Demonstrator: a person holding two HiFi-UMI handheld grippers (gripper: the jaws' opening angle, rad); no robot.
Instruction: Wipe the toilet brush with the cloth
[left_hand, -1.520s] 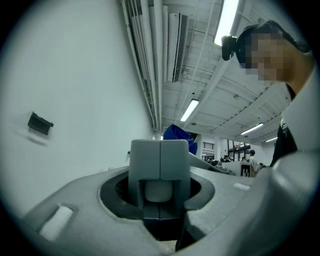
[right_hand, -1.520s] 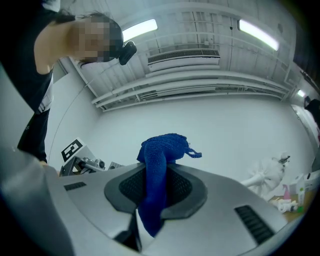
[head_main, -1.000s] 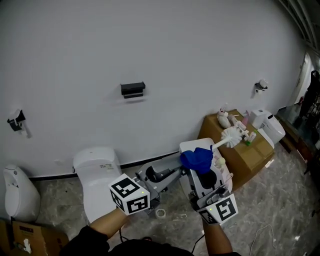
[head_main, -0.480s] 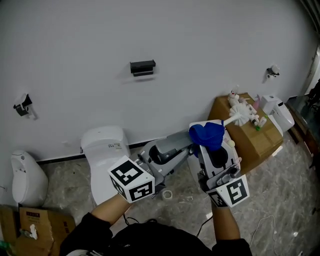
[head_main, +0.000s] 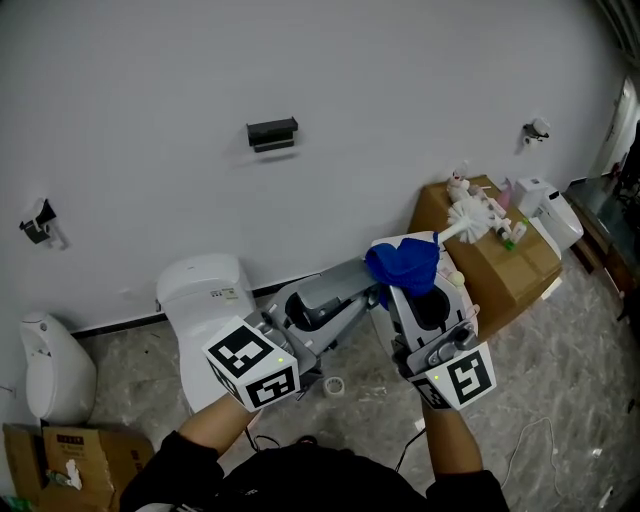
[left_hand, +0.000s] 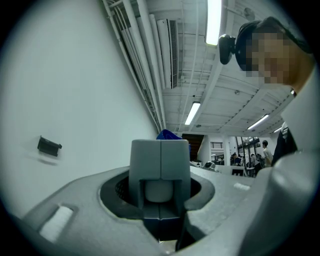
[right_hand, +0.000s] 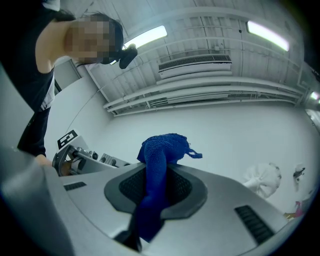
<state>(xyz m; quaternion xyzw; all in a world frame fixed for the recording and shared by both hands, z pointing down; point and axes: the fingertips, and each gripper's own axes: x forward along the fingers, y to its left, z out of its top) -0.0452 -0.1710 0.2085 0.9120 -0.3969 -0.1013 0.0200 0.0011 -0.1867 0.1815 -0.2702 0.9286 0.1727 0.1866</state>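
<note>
Little has shifted. The right gripper stays clamped on the blue cloth, which is bunched around the toilet brush handle. The left gripper seems closed on the handle's end, so wiping looks ongoing.

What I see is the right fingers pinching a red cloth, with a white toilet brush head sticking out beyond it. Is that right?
Not quite. The cloth is blue, not red, as the right gripper view shows plainly. The rest stands: the right gripper does pinch it in its fingers, and the white toilet brush head sticks out beyond it.
</note>
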